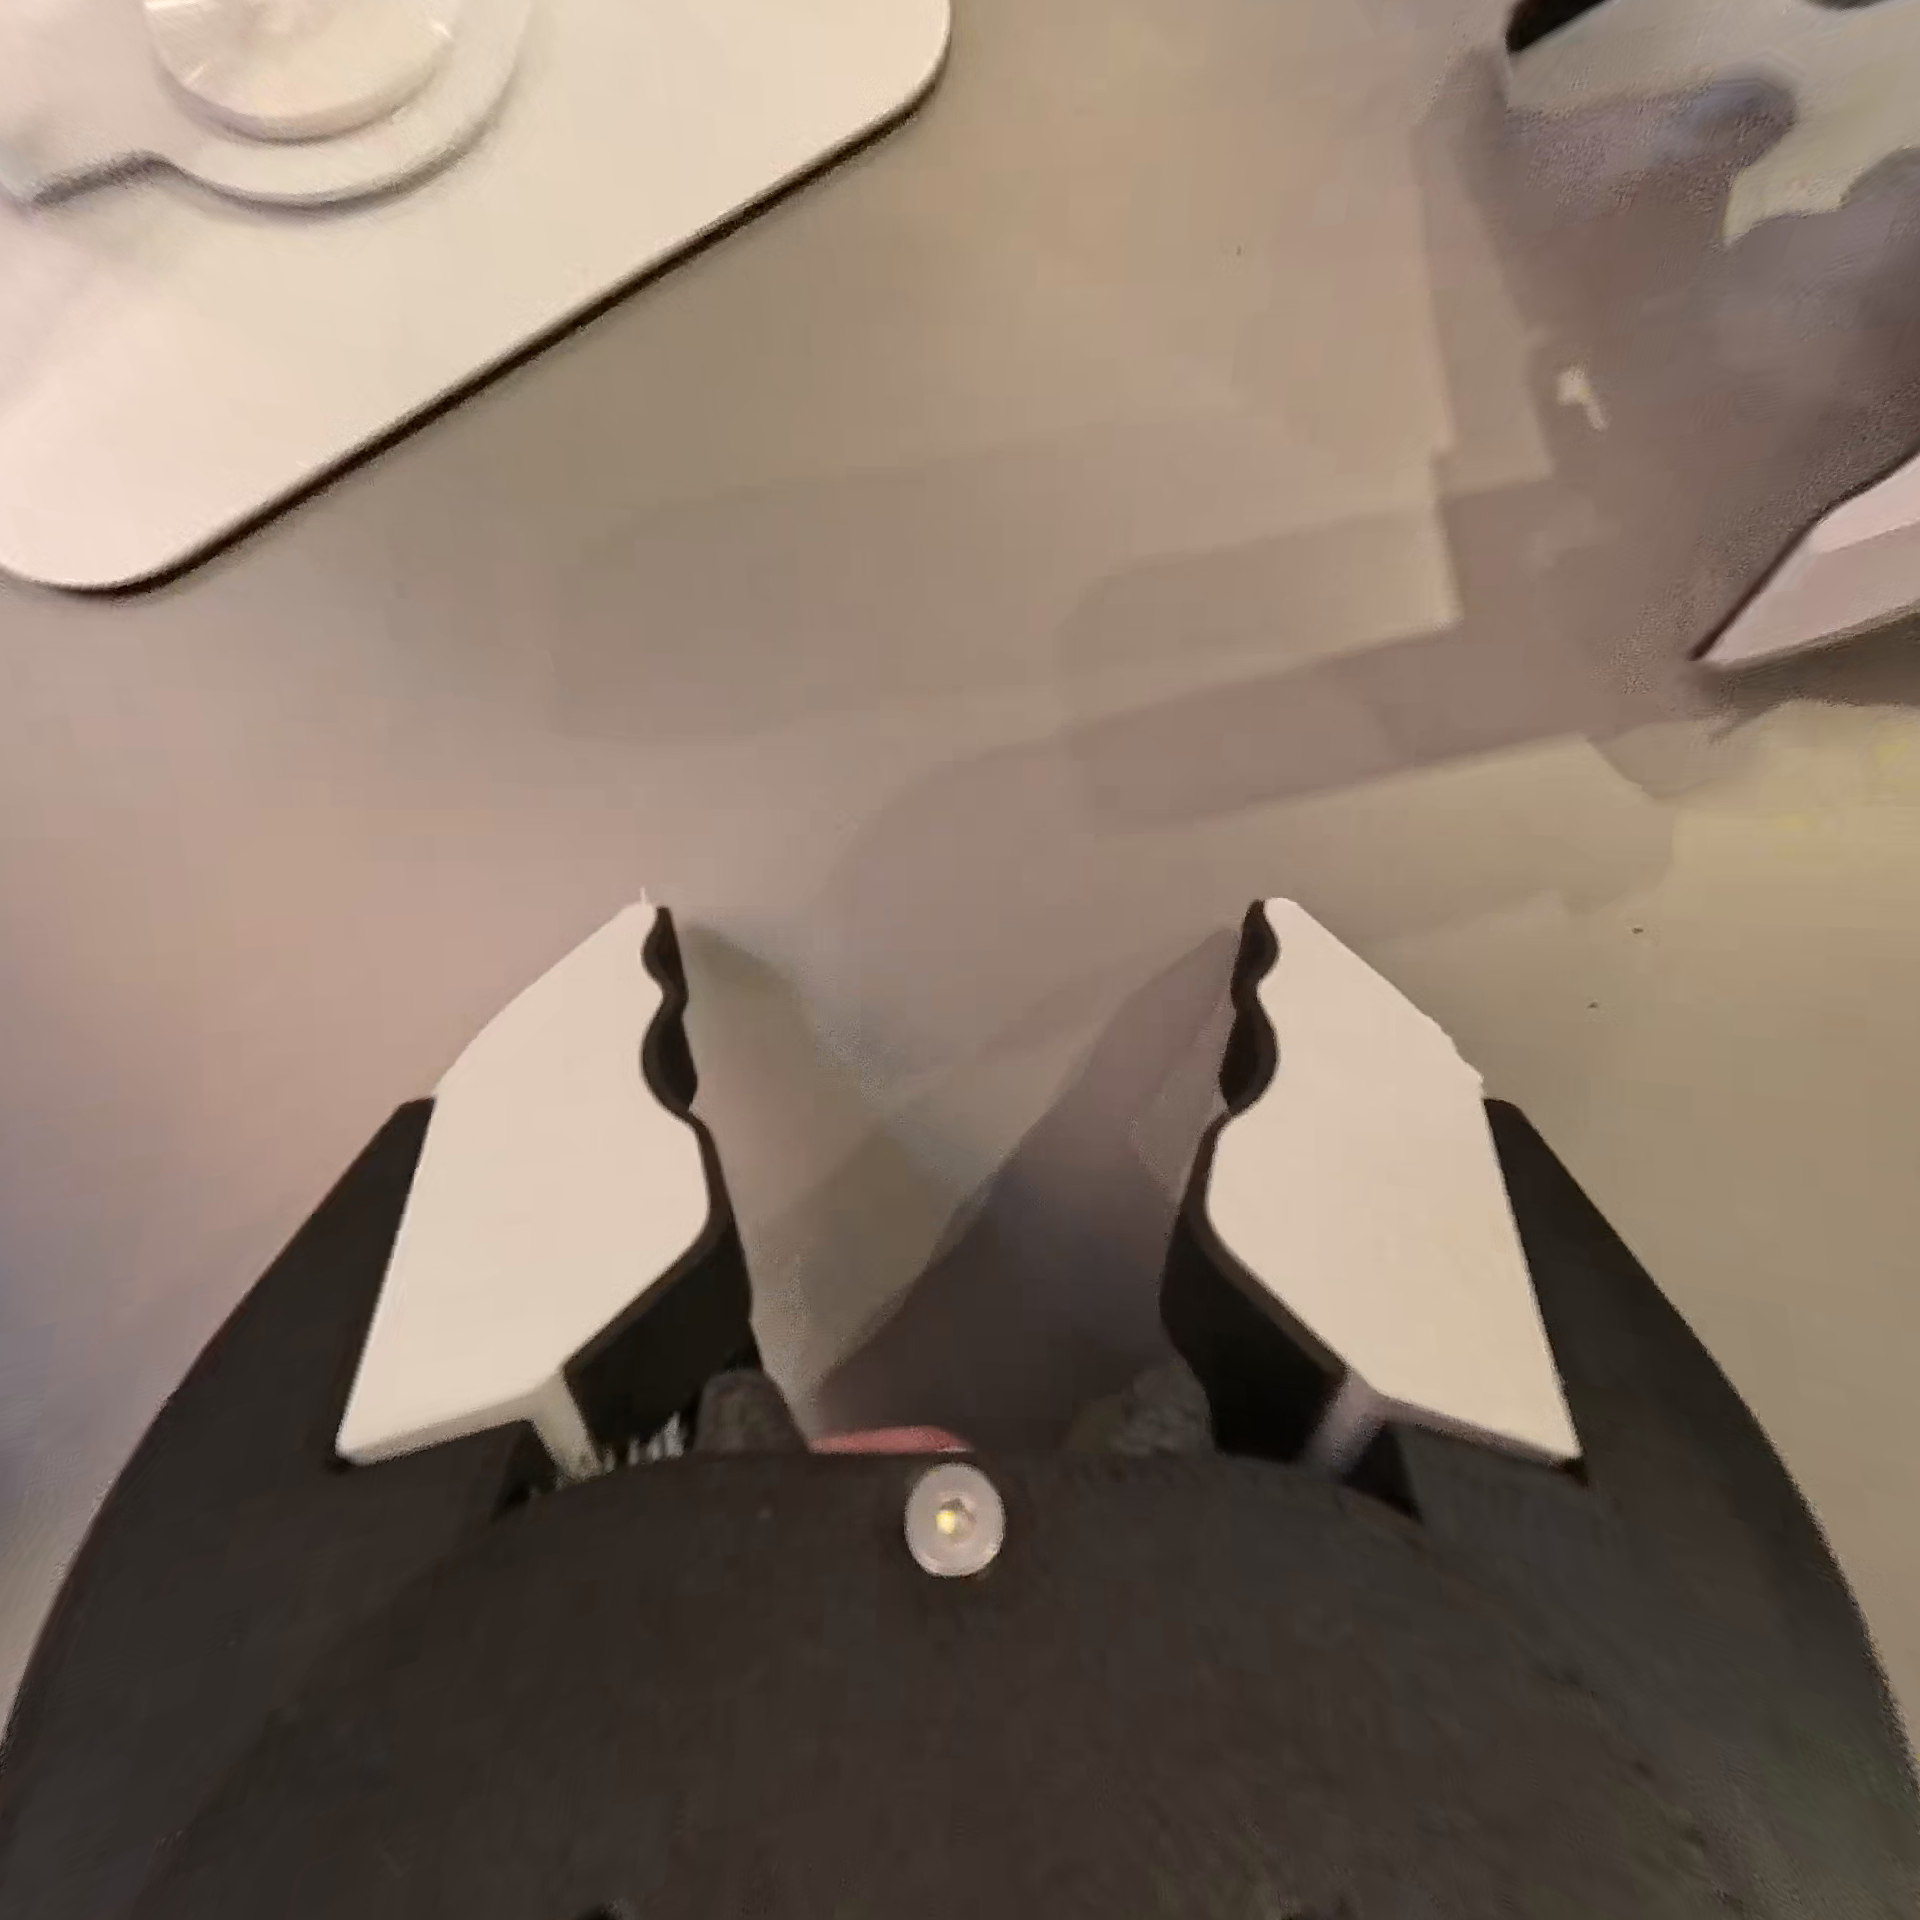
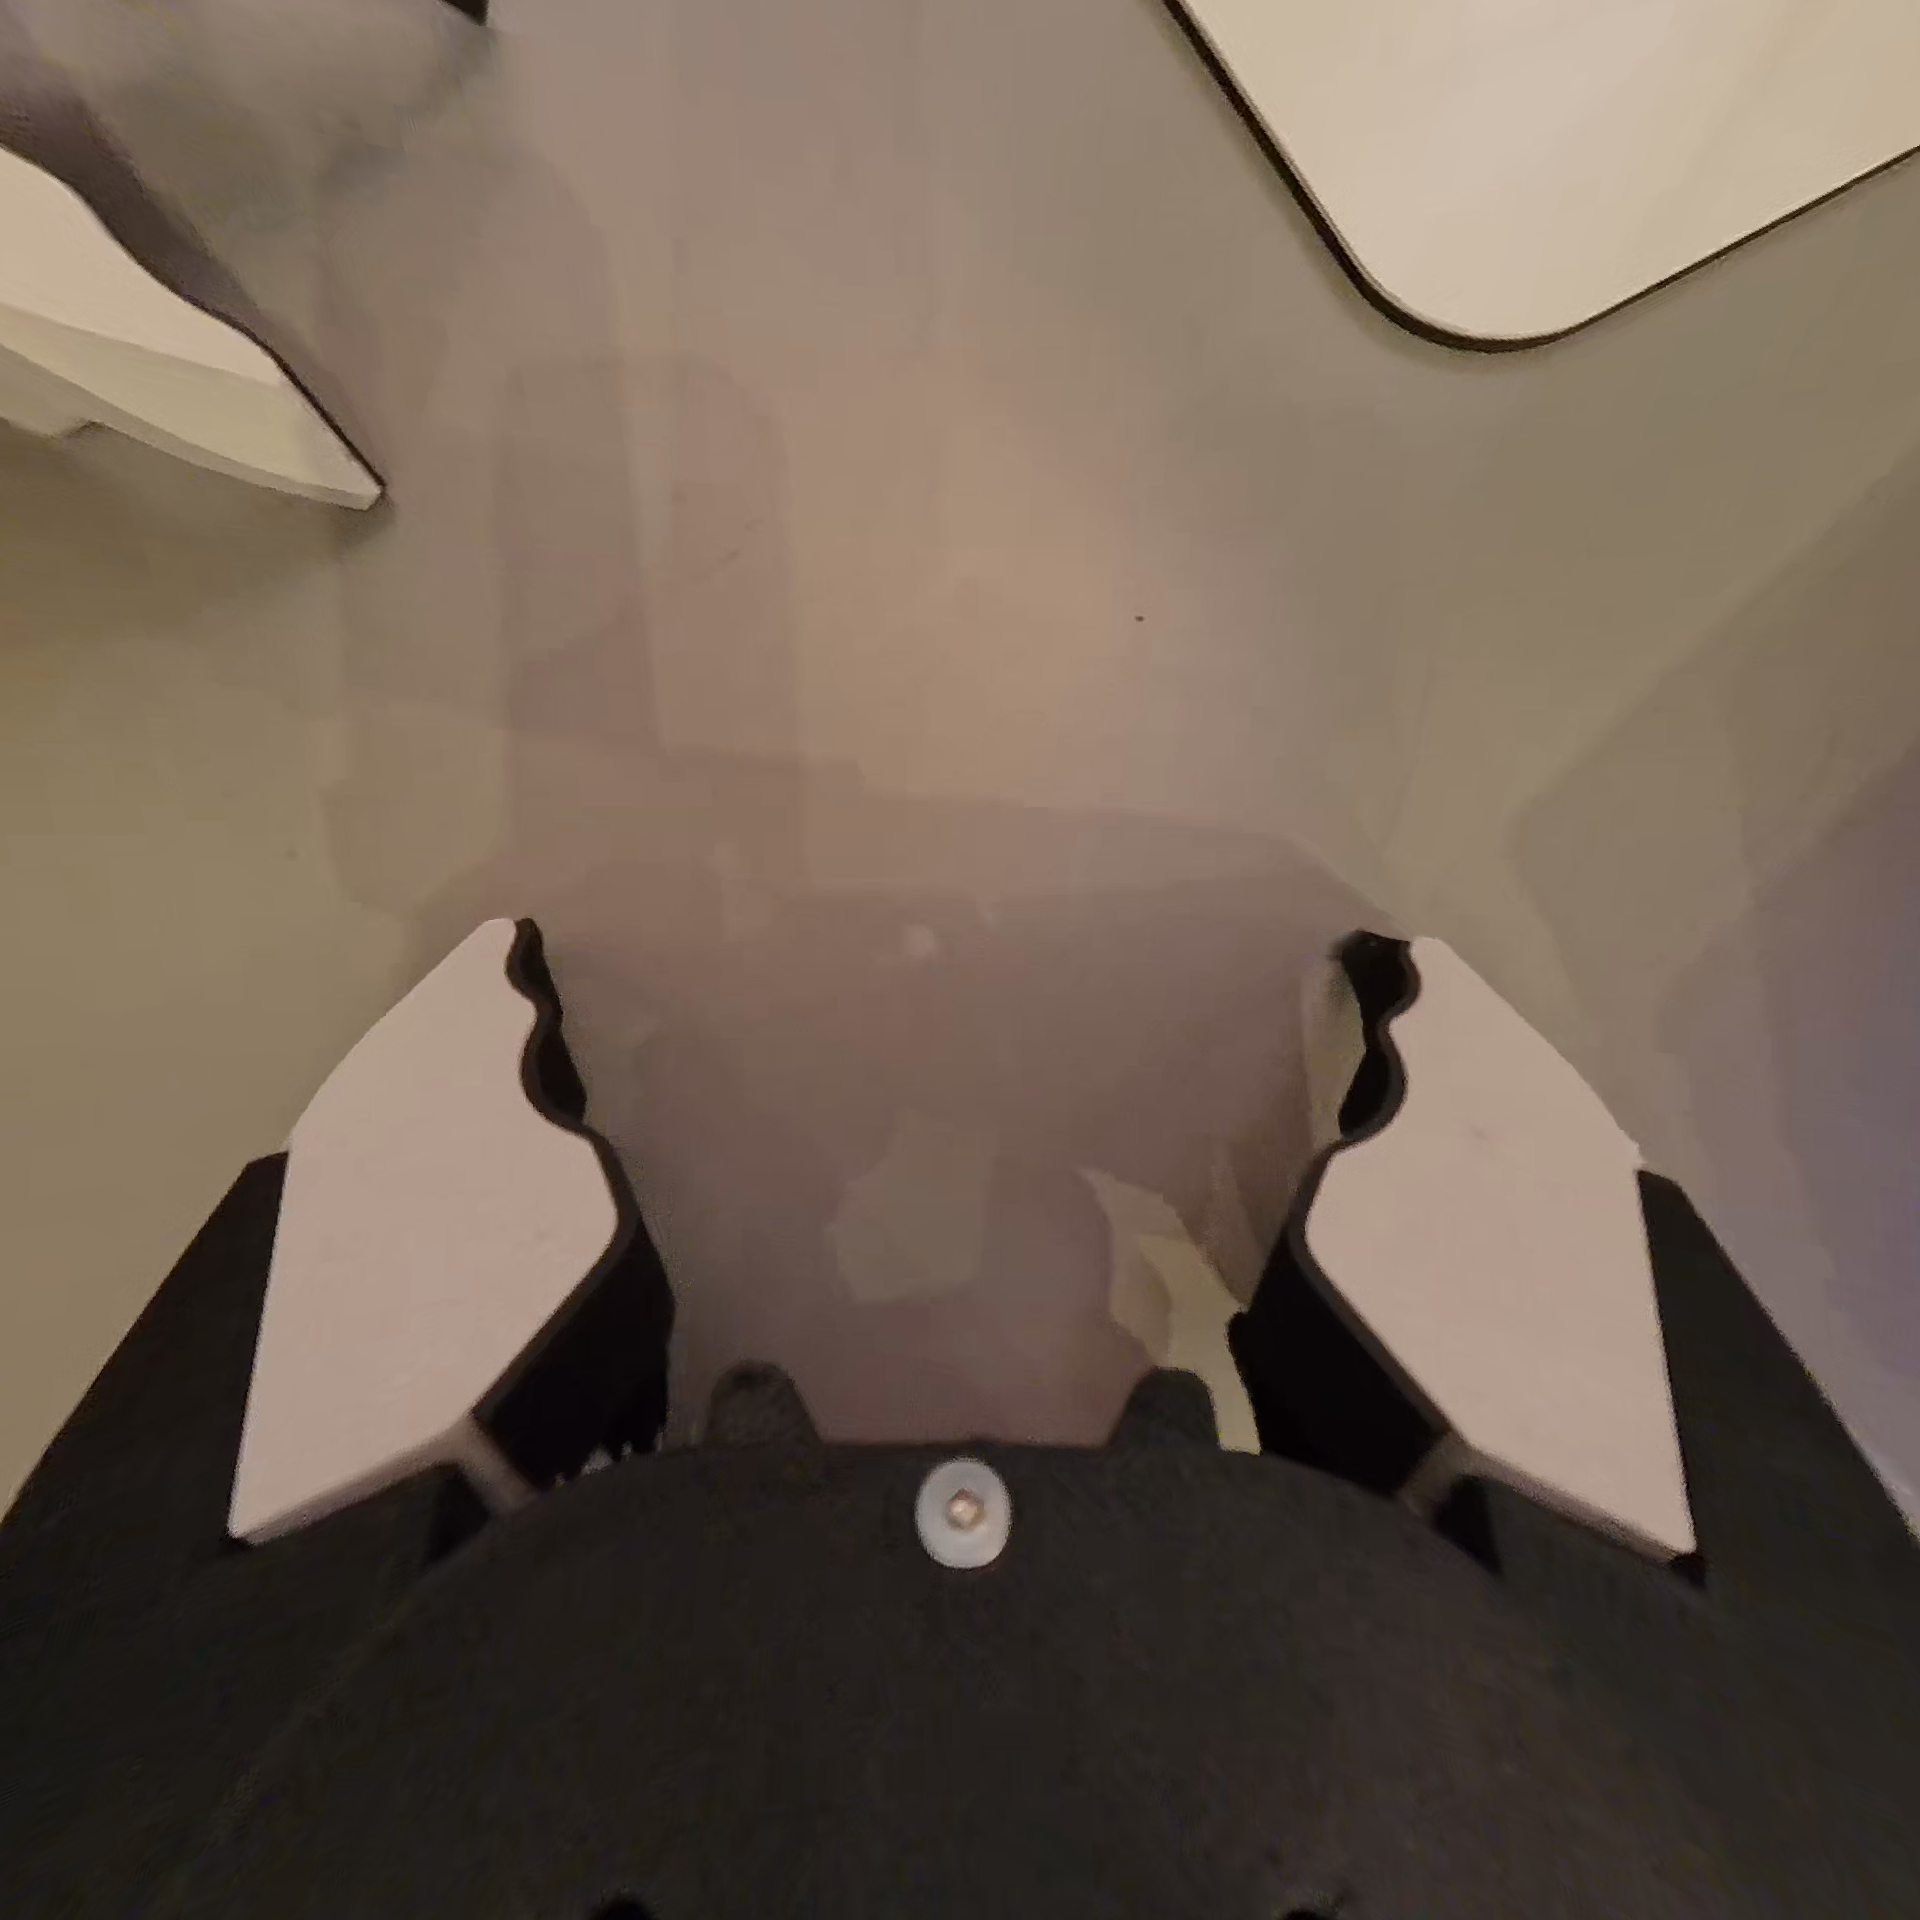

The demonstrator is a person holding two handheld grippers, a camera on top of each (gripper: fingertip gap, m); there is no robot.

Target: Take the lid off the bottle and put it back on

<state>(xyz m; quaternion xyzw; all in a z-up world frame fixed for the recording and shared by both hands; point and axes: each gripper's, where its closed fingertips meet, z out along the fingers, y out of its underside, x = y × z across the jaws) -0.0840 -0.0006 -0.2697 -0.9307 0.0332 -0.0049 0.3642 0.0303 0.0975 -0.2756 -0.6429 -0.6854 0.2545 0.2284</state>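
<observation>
A clear bottle [image 1: 312,73] stands on a white mat [image 1: 582,249] at the top left of the left wrist view; only its blurred base and shadow show, and its lid is out of frame. My left gripper [image 1: 961,914] is open and empty above the bare grey table, well short of the mat. My right gripper [image 2: 951,935] is open and empty over the table. The mat's corner [image 2: 1558,166] shows at the top right of the right wrist view. The bottle is not in the right wrist view.
The grey table [image 1: 935,623] fills both views. A white finger of the right gripper [image 1: 1829,592] shows at the right edge of the left wrist view. A white finger of the left gripper [image 2: 177,384] shows at the left edge of the right wrist view.
</observation>
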